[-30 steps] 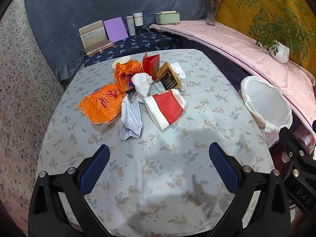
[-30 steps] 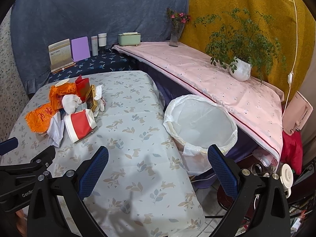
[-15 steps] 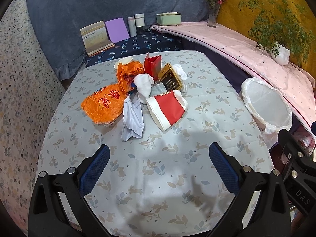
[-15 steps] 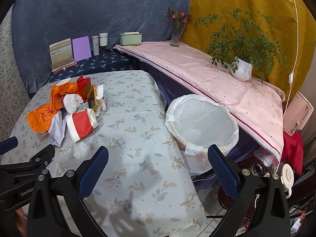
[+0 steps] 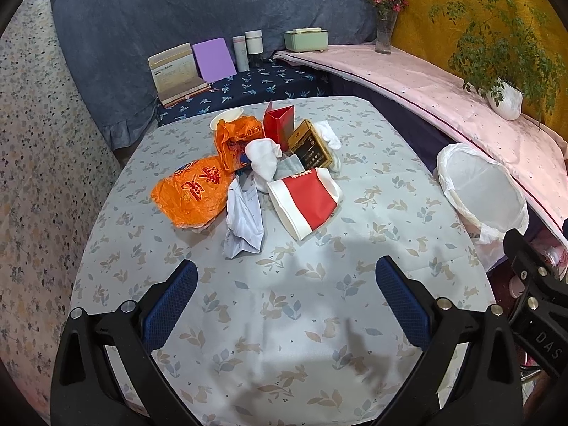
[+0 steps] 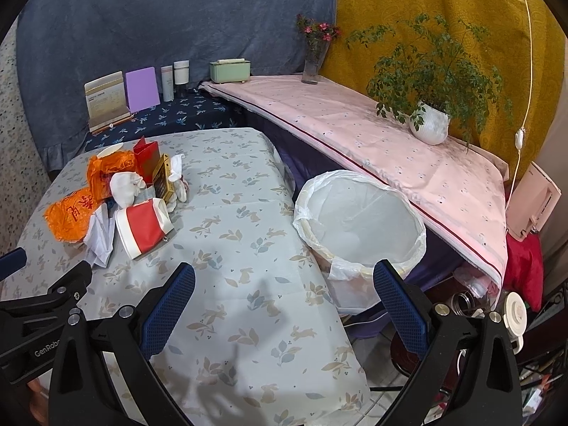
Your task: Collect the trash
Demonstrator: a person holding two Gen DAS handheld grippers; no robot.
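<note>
A heap of trash lies on the table (image 5: 284,319): an orange plastic bag (image 5: 193,195), a second orange bag (image 5: 236,138), a red-and-white paper cup (image 5: 307,200), crumpled white paper (image 5: 245,220), a white tissue wad (image 5: 262,158), a gold-and-black box (image 5: 310,145) and a red carton (image 5: 278,124). The heap also shows at the left of the right wrist view, with the cup (image 6: 142,225). A white-lined bin (image 6: 358,216) stands beside the table's right edge. My left gripper (image 5: 285,296) is open and empty, short of the heap. My right gripper (image 6: 284,301) is open and empty over the table's right edge.
A pink-covered ledge (image 6: 372,135) runs behind the bin with a potted plant (image 6: 429,126) and a flower vase (image 6: 314,64). Books, a purple pad (image 5: 213,58), cups and a green box (image 5: 305,39) stand at the back. Clutter lies on the floor at the right.
Both views have shifted slightly; the heap sits a little lower and nearer in the left wrist view. Both grippers stay open and nothing on the table has moved.
</note>
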